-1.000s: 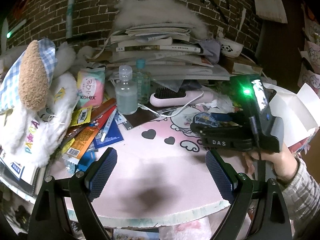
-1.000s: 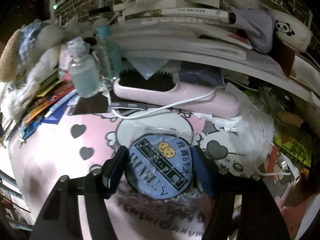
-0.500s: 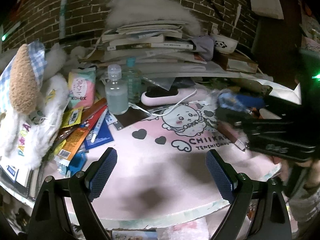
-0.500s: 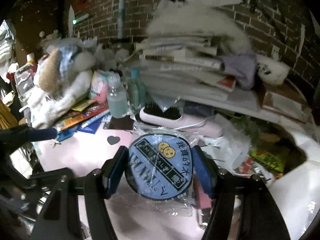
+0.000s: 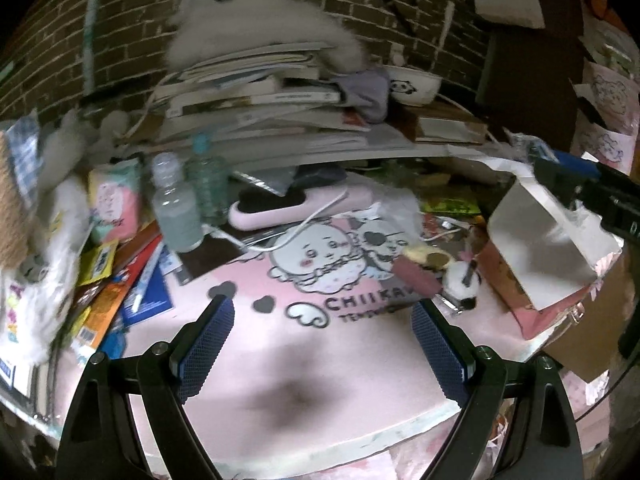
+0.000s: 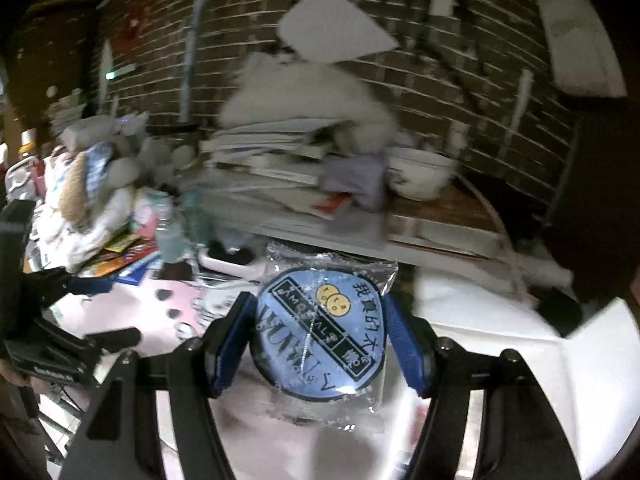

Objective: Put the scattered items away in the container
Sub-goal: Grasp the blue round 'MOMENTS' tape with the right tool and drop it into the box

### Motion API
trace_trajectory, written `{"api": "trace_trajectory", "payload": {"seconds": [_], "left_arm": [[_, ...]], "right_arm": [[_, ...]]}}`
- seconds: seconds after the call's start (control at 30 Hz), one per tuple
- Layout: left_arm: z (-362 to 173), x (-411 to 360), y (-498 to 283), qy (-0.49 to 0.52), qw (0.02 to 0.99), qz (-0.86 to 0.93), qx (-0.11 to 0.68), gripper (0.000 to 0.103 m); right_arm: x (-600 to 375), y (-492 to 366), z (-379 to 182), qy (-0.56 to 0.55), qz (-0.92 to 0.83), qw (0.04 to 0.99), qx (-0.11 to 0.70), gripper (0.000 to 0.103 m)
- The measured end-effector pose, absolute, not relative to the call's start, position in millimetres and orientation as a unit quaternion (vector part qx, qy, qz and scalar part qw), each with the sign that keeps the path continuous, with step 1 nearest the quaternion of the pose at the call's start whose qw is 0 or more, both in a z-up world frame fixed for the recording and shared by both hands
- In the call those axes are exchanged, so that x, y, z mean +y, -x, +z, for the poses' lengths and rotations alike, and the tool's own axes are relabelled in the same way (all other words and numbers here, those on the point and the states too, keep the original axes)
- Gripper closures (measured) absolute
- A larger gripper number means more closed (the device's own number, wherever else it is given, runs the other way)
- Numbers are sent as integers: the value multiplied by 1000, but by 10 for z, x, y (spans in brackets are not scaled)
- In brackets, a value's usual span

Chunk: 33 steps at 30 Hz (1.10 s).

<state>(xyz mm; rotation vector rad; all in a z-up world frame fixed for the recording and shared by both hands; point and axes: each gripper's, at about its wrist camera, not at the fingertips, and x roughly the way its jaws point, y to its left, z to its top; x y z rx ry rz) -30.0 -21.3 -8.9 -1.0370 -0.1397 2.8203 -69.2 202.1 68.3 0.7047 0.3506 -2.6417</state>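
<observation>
My right gripper (image 6: 320,344) is shut on a round blue disc in a clear wrapper (image 6: 320,320), held in the air with the white open box (image 6: 520,340) below and to its right. In the left wrist view the same box (image 5: 540,248), white inside and pink outside, stands at the right of the pink cartoon mat (image 5: 280,360). My left gripper (image 5: 320,344) hovers open over the bare front of the mat, nothing between its fingers. On the mat lie a pink hairbrush with a white cord (image 5: 296,204), two clear bottles (image 5: 176,208) and small plush charms (image 5: 432,268).
Packets, a pen and cards (image 5: 120,288) pile up at the mat's left beside a white plush toy (image 5: 32,260) and a tissue pack (image 5: 116,208). A tall stack of books (image 5: 260,96) with a panda bowl (image 5: 412,84) backs onto the brick wall.
The right gripper lifted the blue disc off the mat and carried it up and right to the white box. The left wrist view swung right, bringing the box and plush charms into sight.
</observation>
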Motion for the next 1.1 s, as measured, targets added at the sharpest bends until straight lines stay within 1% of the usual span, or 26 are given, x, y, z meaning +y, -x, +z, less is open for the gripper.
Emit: {"api": "trace_trajectory", "payload": {"seconds": [0.13,0.3,0.57,0.73,0.87,0.9,1.0,1.1], "left_arm": [[-69,-50,350,345,94,933,-47,14],[-43,174,404,348,119,929,-36,14],[-46,387,440,356,130,925,-17,14],[-60,429,471,362,128,923,-14,14],[-81,444,499,366,125,922,-10,14],[-88,445,510,367,124,922,-10,14],[-112,455,533,371,122,921,-9,14],[-130,470,542,373,121,920,-6,14]], "right_arm": [[2458,766,763,-278,-940,162,116,40],[2857,893,729,-327,-928,132,119,40],[3103,1130,499,-402,-898,118,132,40],[3222,1275,423,-420,-892,94,139,39],[3237,1284,414,-420,-892,96,136,38],[3231,1272,424,-416,-894,98,135,36],[3202,1224,465,-405,-899,102,131,25],[3170,1167,509,-394,-904,105,130,23]]}}
